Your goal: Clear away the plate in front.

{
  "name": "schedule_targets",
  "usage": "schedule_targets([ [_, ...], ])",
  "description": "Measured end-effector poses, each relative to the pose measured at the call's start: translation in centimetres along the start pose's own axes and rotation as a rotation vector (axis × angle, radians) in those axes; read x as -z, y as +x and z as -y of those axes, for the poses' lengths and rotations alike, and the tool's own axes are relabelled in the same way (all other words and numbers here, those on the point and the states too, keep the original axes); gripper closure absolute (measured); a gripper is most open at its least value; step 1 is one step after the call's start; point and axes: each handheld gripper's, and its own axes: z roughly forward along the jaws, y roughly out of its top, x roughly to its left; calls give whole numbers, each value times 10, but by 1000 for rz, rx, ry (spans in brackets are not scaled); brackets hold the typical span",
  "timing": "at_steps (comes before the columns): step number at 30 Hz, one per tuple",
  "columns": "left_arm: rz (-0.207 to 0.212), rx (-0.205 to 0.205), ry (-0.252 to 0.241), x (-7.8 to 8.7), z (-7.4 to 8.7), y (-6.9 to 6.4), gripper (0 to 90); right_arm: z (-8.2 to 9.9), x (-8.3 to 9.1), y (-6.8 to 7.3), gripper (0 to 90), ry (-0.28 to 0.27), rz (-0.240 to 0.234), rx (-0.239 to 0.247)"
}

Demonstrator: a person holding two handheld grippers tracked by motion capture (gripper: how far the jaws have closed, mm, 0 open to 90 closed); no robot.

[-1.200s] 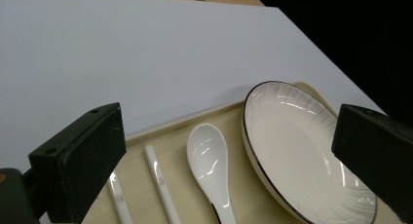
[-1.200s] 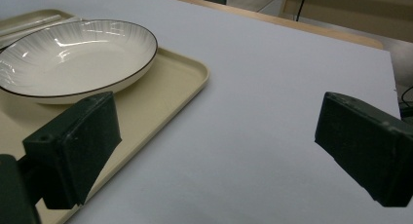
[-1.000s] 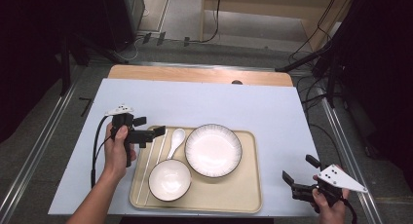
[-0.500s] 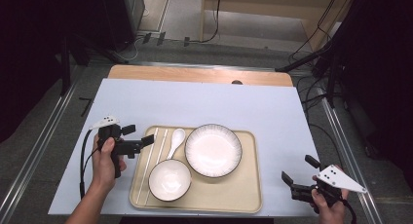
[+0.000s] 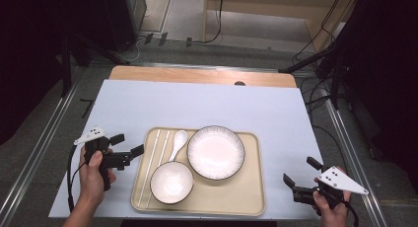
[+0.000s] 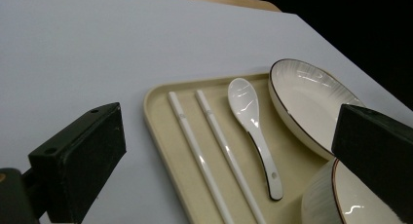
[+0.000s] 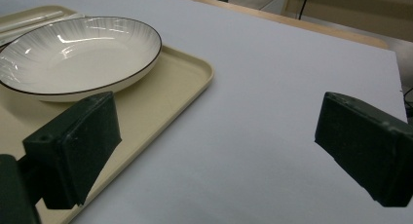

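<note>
A beige tray (image 5: 236, 200) lies on the white table near its front edge. It holds a white plate (image 5: 216, 152), a white bowl (image 5: 171, 182), a white spoon (image 5: 177, 144) and a pair of white chopsticks (image 5: 154, 160). My left gripper (image 5: 127, 143) is open just left of the tray, with nothing between its jaws. In the left gripper view the open left gripper (image 6: 228, 126) faces the chopsticks (image 6: 195, 141), the spoon (image 6: 248, 107), the plate (image 6: 311, 97) and the bowl (image 6: 319, 204). My right gripper (image 5: 300, 171) stands open to the right of the tray. The right gripper (image 7: 219, 117) looks over bare table beside the plate (image 7: 78, 48).
The white table top (image 5: 212, 103) stretches bare behind and beside the tray, with a wooden strip (image 5: 202, 75) along its far edge. Metal rails run along both sides of the table. Cables (image 5: 320, 89) lie on the floor at the far right.
My left gripper has drawn back leftward and toward the front edge, away from the tray's left rim. The right gripper and the dishes have stayed put.
</note>
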Motion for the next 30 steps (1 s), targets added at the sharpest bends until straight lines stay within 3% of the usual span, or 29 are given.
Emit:
schedule_targets([
  [12,-23,-34,-20,22,15,3,0,2,-2,-2,28,13,-4,10],
  [15,-41,-35,-39,29,19,4,0,2,-2,-3,28,14,0,6],
  [20,-84,-71,-51,41,28,8,0,3,-2,-5,28,16,5,6],
  [23,-109,-93,-32,43,33,10,0,4,-2,-7,28,21,10,3],
  [30,-126,-57,-40,43,34,19,0,5,-3,-8,28,26,13,3],
])
